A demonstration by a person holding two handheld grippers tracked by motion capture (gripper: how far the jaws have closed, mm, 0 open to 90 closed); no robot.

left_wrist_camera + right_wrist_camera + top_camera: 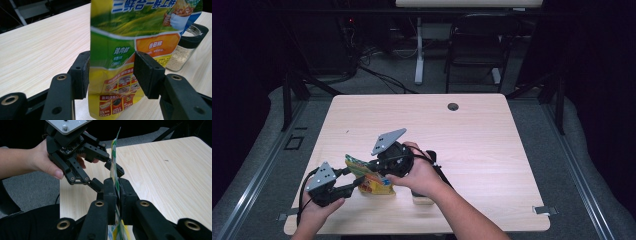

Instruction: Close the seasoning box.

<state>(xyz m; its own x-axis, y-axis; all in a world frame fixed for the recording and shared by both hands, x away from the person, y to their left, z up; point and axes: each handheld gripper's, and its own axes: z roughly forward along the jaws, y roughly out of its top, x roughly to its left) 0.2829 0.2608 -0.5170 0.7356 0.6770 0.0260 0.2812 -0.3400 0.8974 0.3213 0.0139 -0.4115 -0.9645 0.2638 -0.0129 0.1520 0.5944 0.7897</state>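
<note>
We hold the seasoning pouch (371, 178) upright above the near left part of the wooden surface (472, 135), and both grippers are on it for what we judge to be a two-handed job: one steadies the body while the other works an edge, perhaps to tear or pull it open. The left gripper (111, 72) straddles the pouch across its width, its fingers (147, 72) standing wide at either side of the flat face; whether the pads really press the edges we cannot quite tell from this angle, so we take it as a loose brace. The right gripper (117, 195) meets the pouch edge-on, its fingers nearly together with the thin film caught between them, pinching it. Just behind the pouch stands a glass jar (185, 50) with a black collar and pale granules inside, likely where the contents are meant to go. The pouch itself is a glossy, flat, flexible bag, yellow and green with an orange panel, Chinese lettering and small food photos along the bottom; it looks light and easily creased
</note>
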